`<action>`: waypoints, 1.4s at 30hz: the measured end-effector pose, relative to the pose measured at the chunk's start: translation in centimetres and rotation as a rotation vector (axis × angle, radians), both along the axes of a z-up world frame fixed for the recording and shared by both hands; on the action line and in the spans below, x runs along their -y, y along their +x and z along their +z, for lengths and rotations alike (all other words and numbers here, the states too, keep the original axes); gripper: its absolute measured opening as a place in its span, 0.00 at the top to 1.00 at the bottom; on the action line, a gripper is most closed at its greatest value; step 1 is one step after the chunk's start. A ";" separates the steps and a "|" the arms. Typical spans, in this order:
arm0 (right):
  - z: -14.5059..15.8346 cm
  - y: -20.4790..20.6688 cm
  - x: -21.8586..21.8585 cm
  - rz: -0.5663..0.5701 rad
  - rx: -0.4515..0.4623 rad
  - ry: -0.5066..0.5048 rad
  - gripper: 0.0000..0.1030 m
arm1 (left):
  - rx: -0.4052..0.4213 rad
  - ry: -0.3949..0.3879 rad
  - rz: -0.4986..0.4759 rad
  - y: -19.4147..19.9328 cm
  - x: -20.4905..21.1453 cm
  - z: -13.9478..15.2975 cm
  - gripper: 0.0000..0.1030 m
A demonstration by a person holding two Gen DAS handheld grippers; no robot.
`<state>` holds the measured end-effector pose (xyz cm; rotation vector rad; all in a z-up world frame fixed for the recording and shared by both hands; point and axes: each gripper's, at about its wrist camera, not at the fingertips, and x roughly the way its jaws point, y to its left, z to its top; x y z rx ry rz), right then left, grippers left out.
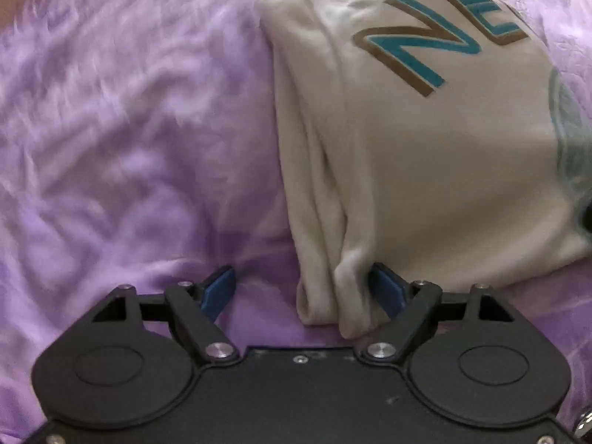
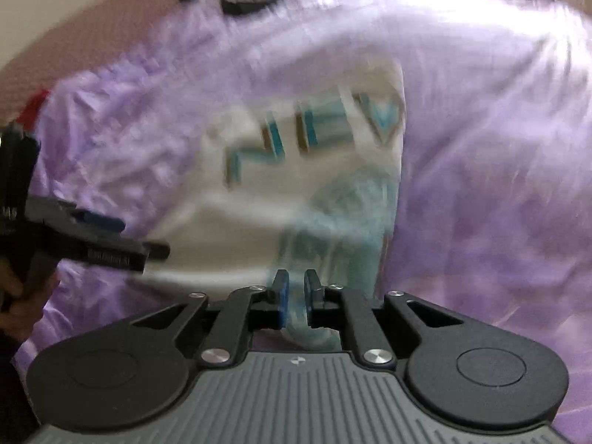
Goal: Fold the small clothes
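Observation:
A white T-shirt with teal and gold letters lies partly folded on a purple bedspread. My left gripper is open, its jaws wide apart around the near folded edge of the shirt, the right pad touching the cloth. In the right wrist view, blurred by motion, my right gripper is shut on the near hem of the shirt, by its teal print. The left gripper shows at the left of that view, over the shirt's left edge.
The wrinkled purple bedspread covers the whole surface. A pinkish patterned surface and dark items lie beyond its far left edge. A bright window glare is at the top. A hand holds the left gripper.

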<state>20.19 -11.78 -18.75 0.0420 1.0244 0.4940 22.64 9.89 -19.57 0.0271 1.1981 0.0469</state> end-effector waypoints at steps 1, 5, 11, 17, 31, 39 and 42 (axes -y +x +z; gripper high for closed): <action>-1.1 0.2 0.4 -0.006 -0.030 -0.002 0.91 | 0.003 -0.036 0.016 -0.7 -0.7 0.2 0.19; -0.3 -0.2 2.3 -0.020 -0.041 0.069 0.89 | 0.052 -0.059 -0.083 -2.6 -1.4 3.1 0.22; 1.9 3.8 5.1 -0.216 0.026 0.134 0.34 | 0.164 -0.080 0.087 1.6 -5.0 5.2 0.22; -1.5 9.0 6.2 -0.279 -0.139 0.315 0.35 | 0.068 -0.304 0.161 7.1 -6.9 2.0 0.22; -2.5 12.0 1.7 -0.163 -0.152 0.298 0.05 | 0.078 -0.295 0.100 9.4 -5.2 1.5 0.23; -2.7 12.3 3.4 -0.156 -0.180 0.344 0.15 | 0.059 -0.578 0.143 9.8 -8.4 0.0 0.22; -3.0 12.5 3.5 -0.173 -0.192 0.373 0.14 | 0.047 -0.526 0.131 10.9 -7.1 -1.1 0.18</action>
